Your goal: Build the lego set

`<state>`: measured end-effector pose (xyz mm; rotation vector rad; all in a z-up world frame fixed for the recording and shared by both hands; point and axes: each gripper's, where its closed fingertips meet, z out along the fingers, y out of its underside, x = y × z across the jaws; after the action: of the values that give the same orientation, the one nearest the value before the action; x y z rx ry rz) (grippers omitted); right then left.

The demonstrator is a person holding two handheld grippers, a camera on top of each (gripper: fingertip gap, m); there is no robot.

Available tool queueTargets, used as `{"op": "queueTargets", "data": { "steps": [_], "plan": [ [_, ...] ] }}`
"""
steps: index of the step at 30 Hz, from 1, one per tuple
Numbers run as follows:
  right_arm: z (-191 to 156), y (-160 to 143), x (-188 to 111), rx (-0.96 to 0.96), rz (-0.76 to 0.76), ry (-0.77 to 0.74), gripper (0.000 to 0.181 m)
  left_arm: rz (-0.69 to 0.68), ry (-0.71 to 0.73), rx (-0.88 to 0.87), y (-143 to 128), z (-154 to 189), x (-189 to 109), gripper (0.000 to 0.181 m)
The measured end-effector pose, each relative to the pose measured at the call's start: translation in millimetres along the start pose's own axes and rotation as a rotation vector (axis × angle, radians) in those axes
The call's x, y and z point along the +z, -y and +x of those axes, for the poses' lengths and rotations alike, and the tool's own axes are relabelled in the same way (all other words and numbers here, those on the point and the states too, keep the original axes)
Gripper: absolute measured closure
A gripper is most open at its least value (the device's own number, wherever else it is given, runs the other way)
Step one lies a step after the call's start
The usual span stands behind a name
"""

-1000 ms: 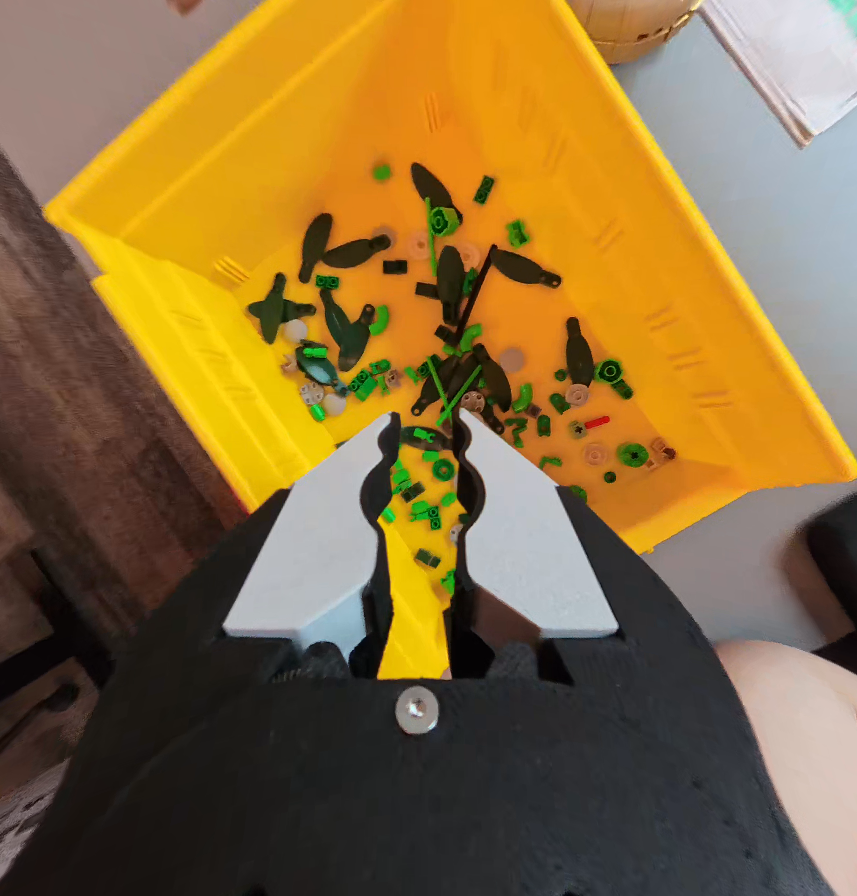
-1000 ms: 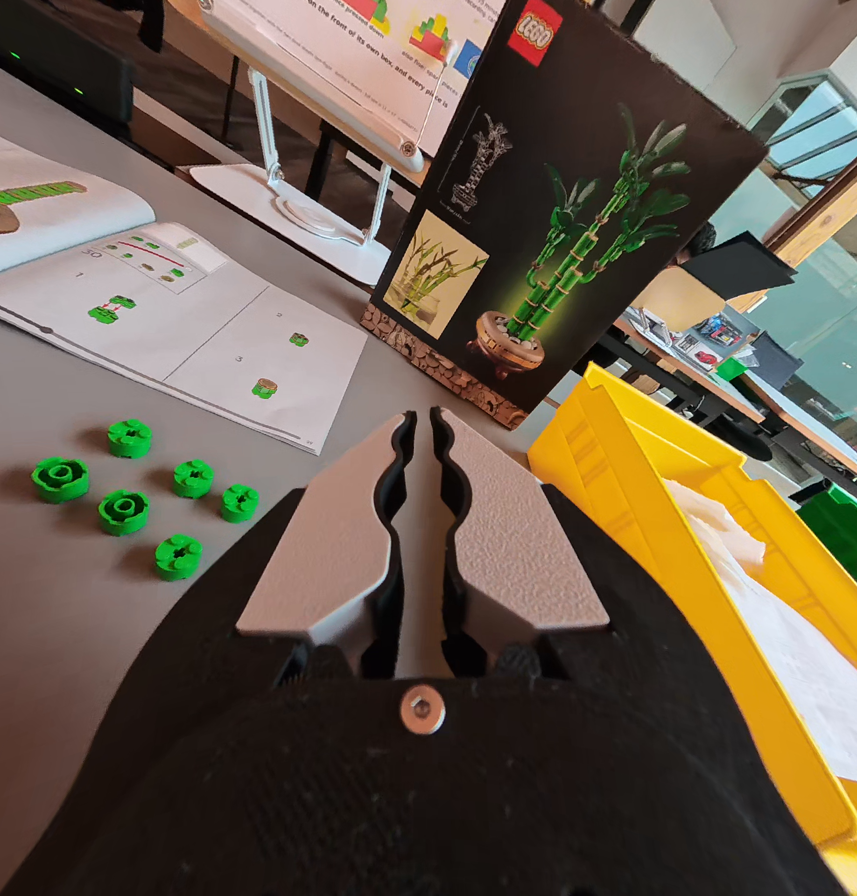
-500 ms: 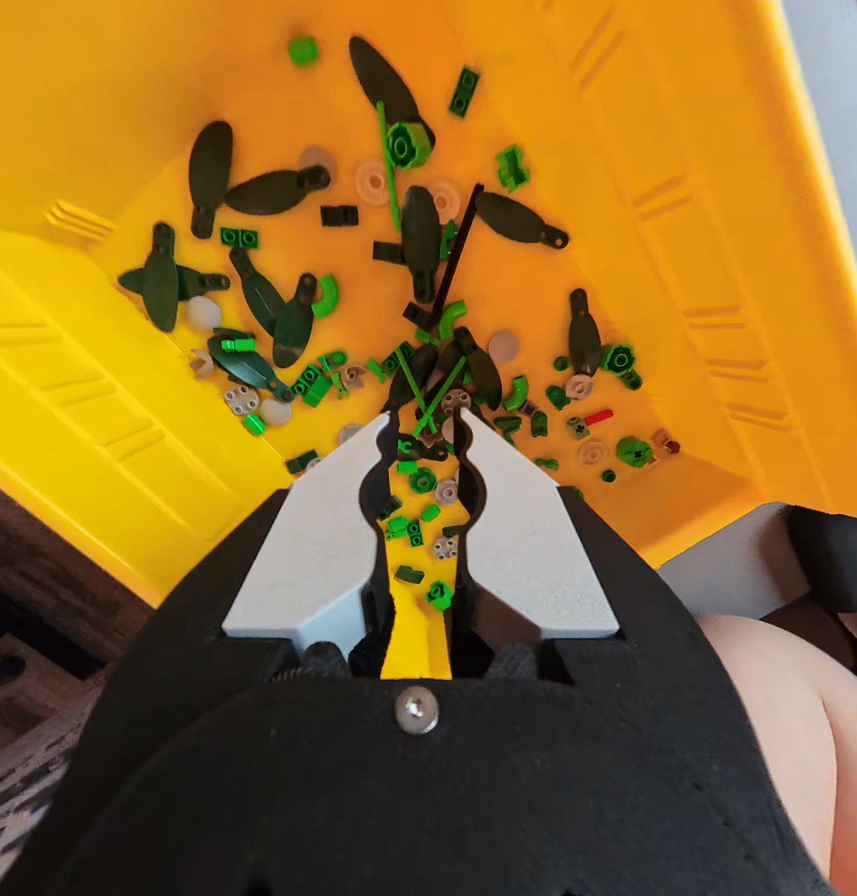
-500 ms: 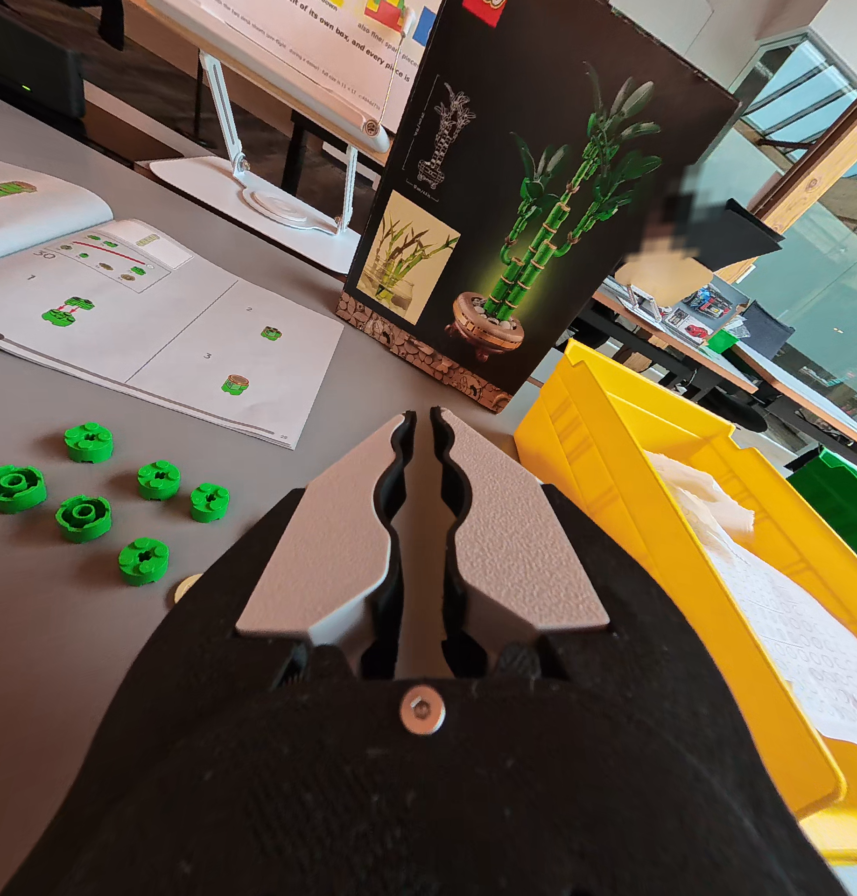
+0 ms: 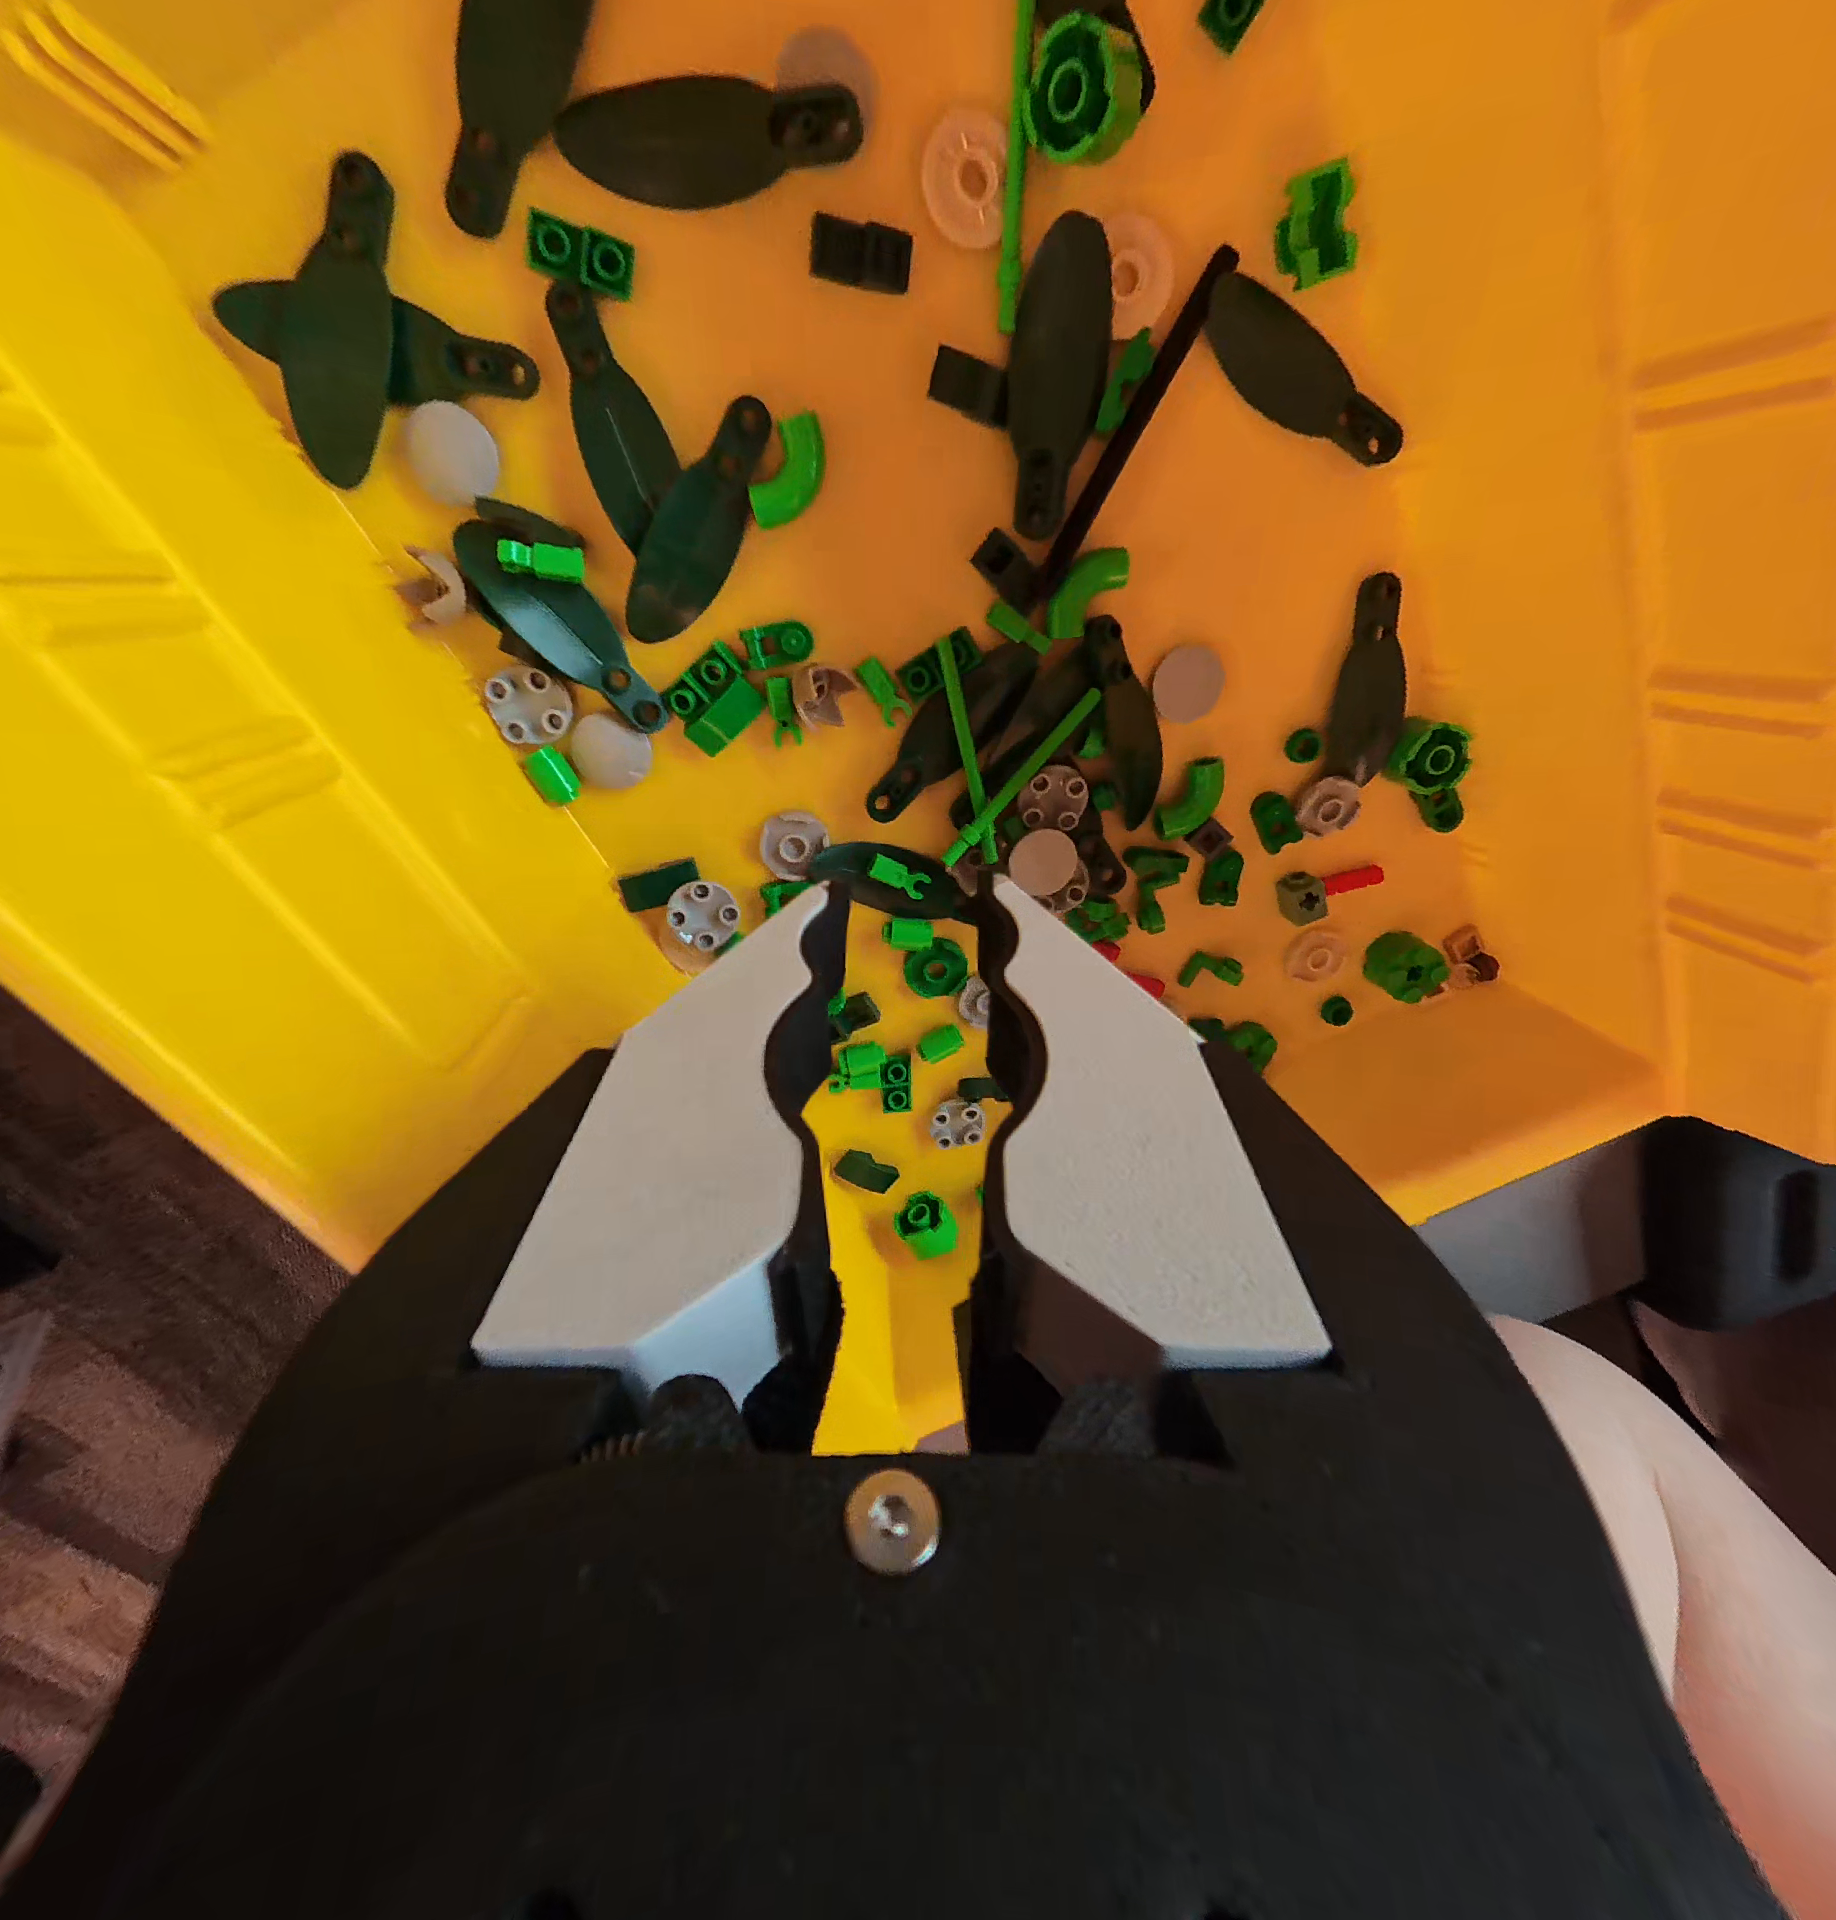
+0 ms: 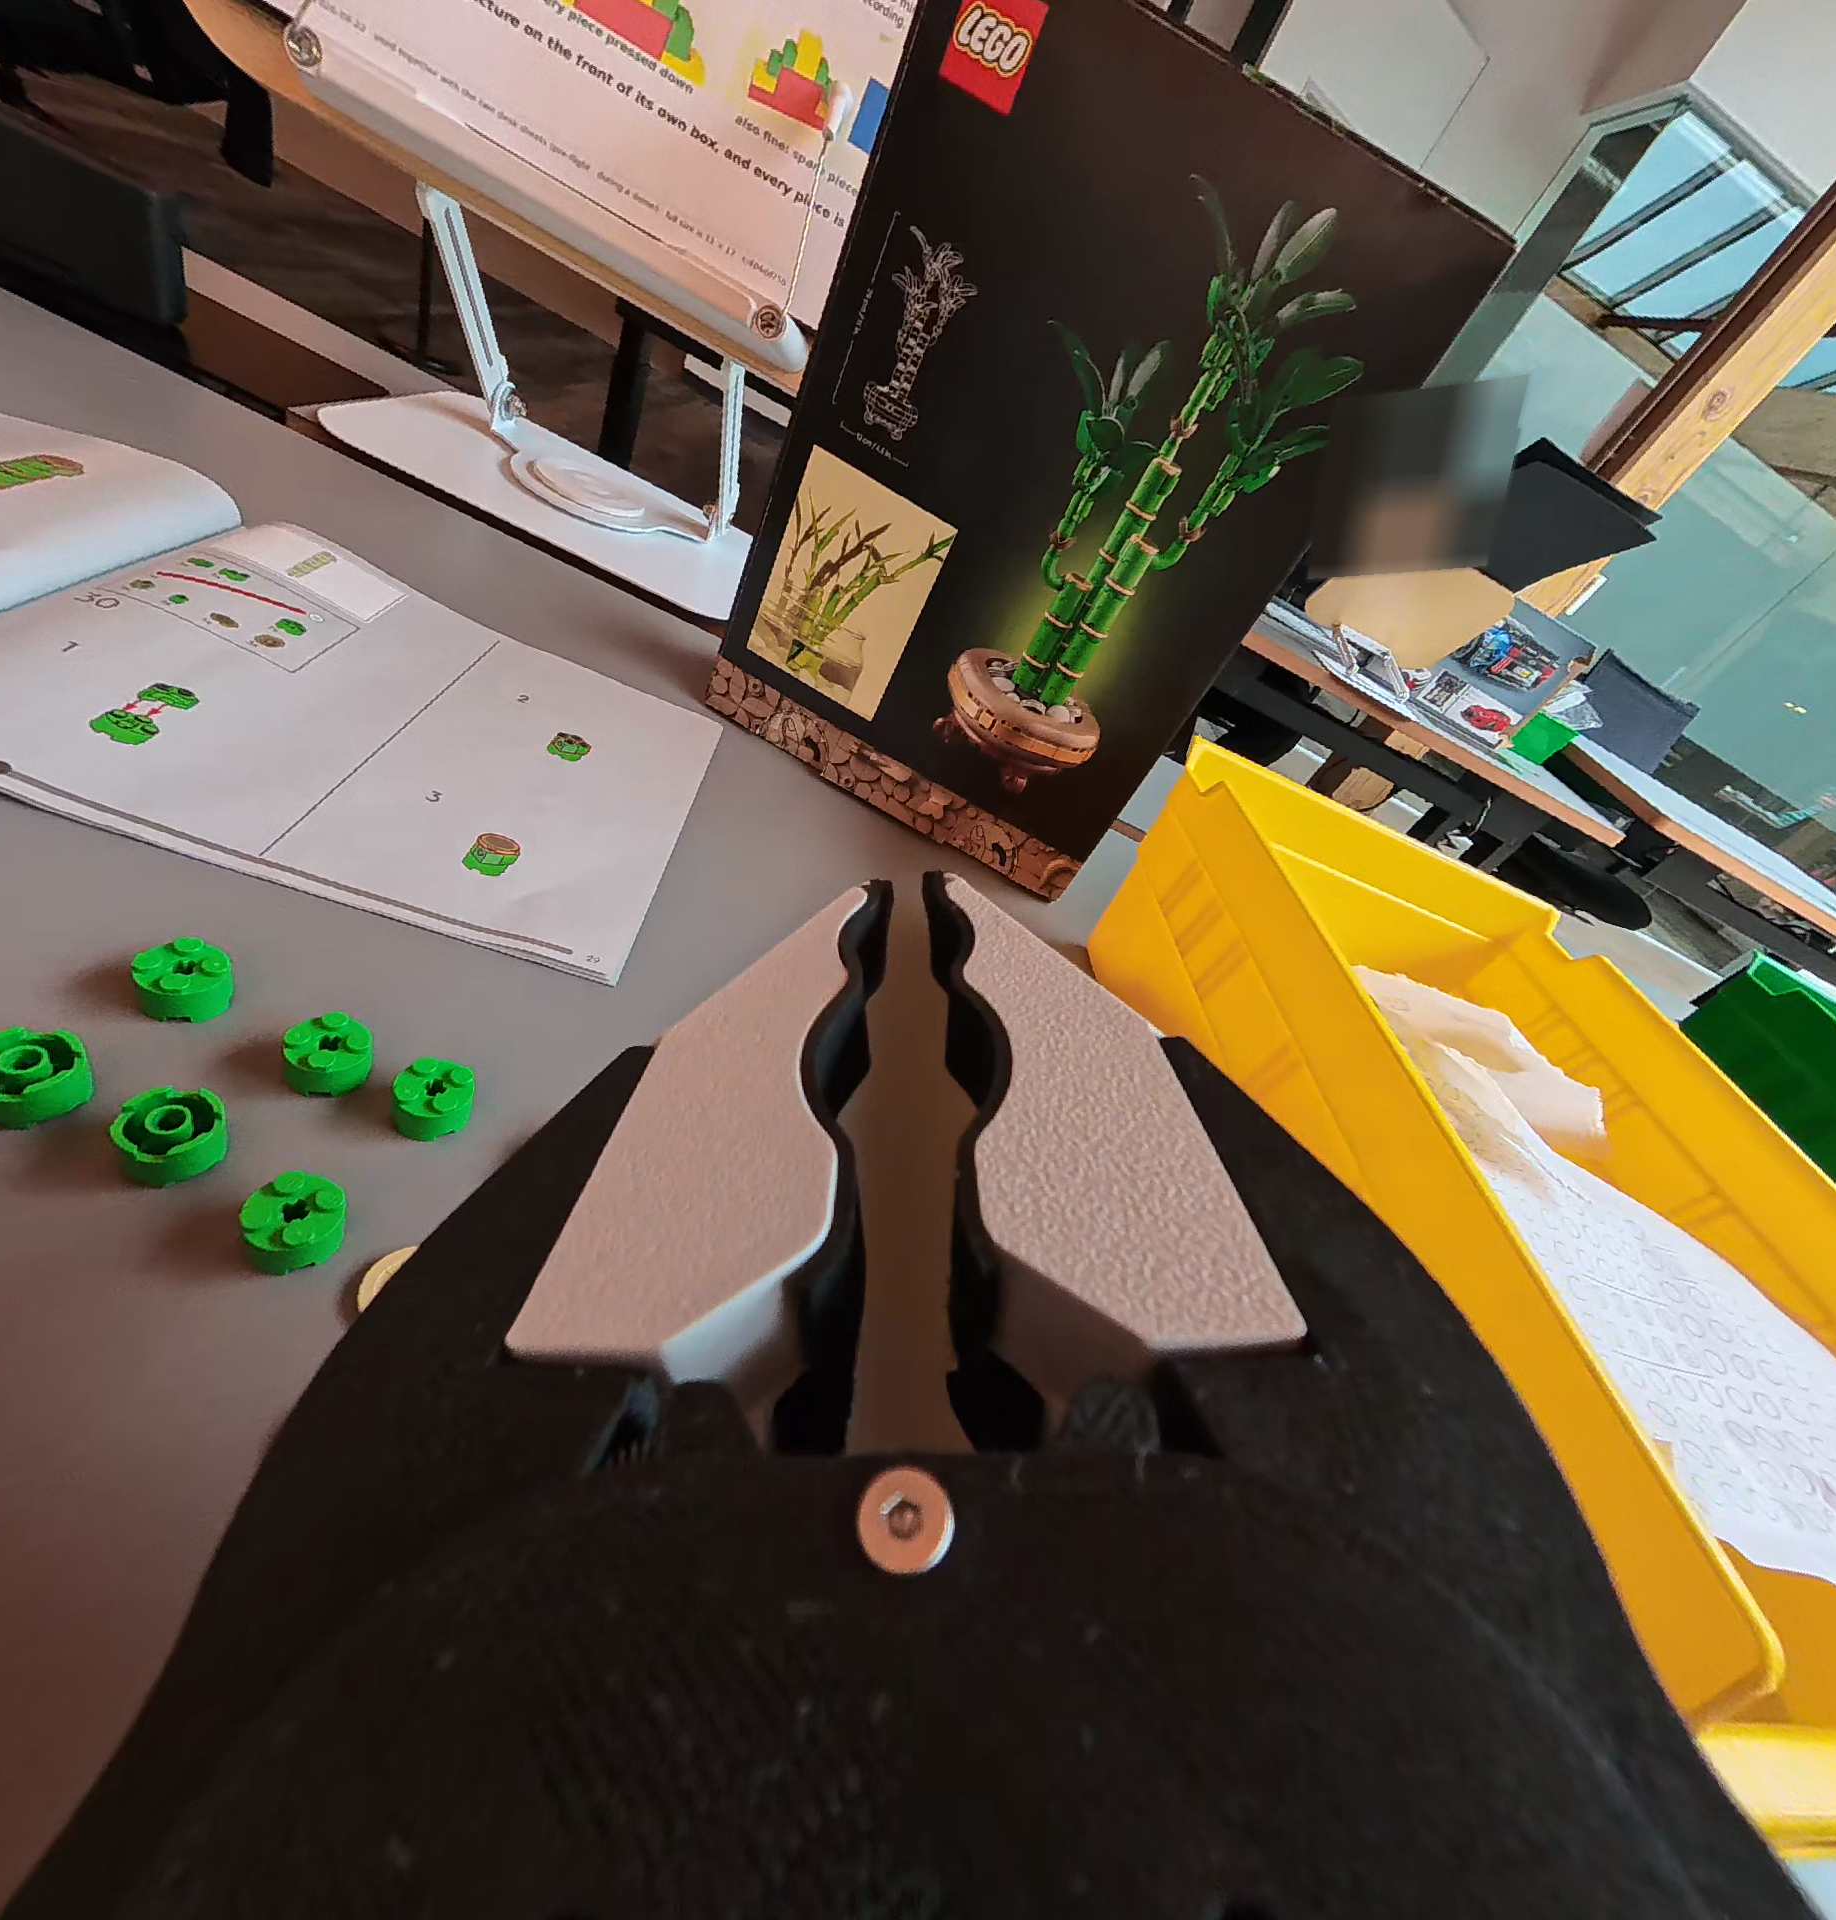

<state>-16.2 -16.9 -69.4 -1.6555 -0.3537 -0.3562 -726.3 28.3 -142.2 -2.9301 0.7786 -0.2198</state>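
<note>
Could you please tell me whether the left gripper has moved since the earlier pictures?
Yes. The left gripper has dropped deeper into the yellow bin, toward the loose pieces on its floor.

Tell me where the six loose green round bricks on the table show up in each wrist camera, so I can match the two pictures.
Left wrist view: not in it; the yellow bin of loose pieces fills the frame.
Right wrist view: lower left, the green round bricks sit clustered on the table below the open instruction booklet.
Shared landmark: the grey table, only a sliver at right in the left view.
</note>
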Motion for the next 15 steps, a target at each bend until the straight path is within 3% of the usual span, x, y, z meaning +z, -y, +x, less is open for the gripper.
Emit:
{"op": "queueTargets", "data": {
  "steps": [10, 15],
  "plan": [
    [0, -1, 1, -0.002, -0.005, 0.000, 0.174, -0.081, -0.099, -0.107, -30, 22, -7, 0.156],
    [10, 5, -1, 0.017, 0.025, -0.034, 0.175, -0.042, -0.052, -0.132, -31, 24, -23, 0.159]
  ]
}}
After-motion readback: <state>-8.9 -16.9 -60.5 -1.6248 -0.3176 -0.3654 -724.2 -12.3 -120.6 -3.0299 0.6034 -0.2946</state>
